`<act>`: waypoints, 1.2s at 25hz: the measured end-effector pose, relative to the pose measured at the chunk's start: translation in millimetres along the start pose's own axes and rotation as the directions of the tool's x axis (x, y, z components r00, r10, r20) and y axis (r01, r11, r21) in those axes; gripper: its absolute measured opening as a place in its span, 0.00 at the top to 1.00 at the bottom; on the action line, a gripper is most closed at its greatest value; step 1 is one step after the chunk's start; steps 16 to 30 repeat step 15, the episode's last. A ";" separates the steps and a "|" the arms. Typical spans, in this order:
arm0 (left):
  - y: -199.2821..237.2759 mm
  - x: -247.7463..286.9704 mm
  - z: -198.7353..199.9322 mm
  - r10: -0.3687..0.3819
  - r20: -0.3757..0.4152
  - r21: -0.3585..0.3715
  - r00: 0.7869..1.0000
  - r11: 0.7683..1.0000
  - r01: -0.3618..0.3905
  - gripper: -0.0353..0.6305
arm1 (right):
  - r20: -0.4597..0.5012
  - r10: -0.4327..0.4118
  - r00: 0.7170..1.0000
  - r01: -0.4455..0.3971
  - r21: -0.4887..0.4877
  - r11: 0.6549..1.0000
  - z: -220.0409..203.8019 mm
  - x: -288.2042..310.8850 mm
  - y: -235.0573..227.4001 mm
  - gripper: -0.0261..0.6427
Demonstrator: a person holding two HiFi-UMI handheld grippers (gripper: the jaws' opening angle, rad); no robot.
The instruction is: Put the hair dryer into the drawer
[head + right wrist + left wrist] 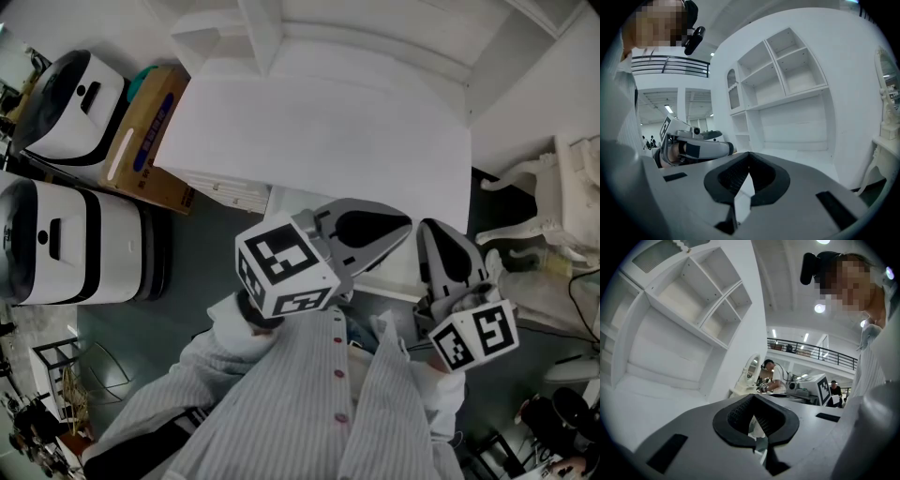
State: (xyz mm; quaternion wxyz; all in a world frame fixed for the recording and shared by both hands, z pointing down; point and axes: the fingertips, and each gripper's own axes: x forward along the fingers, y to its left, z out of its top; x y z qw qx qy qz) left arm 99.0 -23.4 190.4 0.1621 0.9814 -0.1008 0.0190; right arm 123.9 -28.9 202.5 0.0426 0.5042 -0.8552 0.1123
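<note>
No hair dryer shows in any view, and no open drawer shows either. Both grippers hover at the front edge of a white desk top (319, 131). My left gripper (401, 225) points right across that edge, its jaws closed together with nothing between them (753, 399). My right gripper (437, 234) sits just to its right, pointing toward the desk. Its jaws also meet at the tips and are empty (749, 155). The right gripper view catches the left gripper (696, 147) to its left.
A white shelf unit (787, 70) rises behind the desk. Two white machines (70, 94) (80, 244) and a cardboard box (150, 131) stand on the floor at the left. An ornate white table (562, 187) stands at the right. People work far off (771, 376).
</note>
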 end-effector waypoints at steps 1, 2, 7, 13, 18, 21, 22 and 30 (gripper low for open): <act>0.8 0.0 -0.6 0.001 -0.001 -0.001 1.000 1.000 -0.001 0.93 | -0.002 -0.001 1.000 0.001 0.000 1.000 -0.5 0.3 -0.1 0.94; 1.4 0.1 -0.9 0.001 -0.001 -0.002 1.000 1.000 -0.001 0.93 | -0.004 -0.002 1.000 0.002 0.001 1.000 -1.0 0.5 -0.3 0.94; 1.9 3.2 -1.2 -0.008 0.002 -0.013 1.000 1.000 0.008 0.93 | -0.013 0.000 1.000 0.000 0.001 1.000 -2.8 1.2 -2.2 0.94; 5.3 5.8 -5.4 -0.003 -0.016 -0.017 1.000 1.000 0.003 0.93 | -0.023 0.000 1.000 0.000 0.003 1.000 -4.7 2.6 -3.5 0.94; 6.5 5.6 -7.4 0.000 -0.022 -0.019 1.000 1.000 0.000 0.93 | -0.026 -0.002 1.000 0.002 0.005 1.000 -5.8 2.8 -3.7 0.94; 6.5 5.6 -7.4 0.000 -0.022 -0.019 1.000 1.000 0.000 0.93 | -0.026 -0.002 1.000 0.002 0.005 1.000 -5.8 2.8 -3.7 0.94; 6.5 5.6 -7.4 0.000 -0.022 -0.019 1.000 1.000 0.000 0.93 | -0.026 -0.002 1.000 0.002 0.005 1.000 -5.8 2.8 -3.7 0.94; 6.5 5.6 -7.4 0.000 -0.022 -0.019 1.000 1.000 0.000 0.93 | -0.026 -0.002 1.000 0.002 0.005 1.000 -5.8 2.8 -3.7 0.94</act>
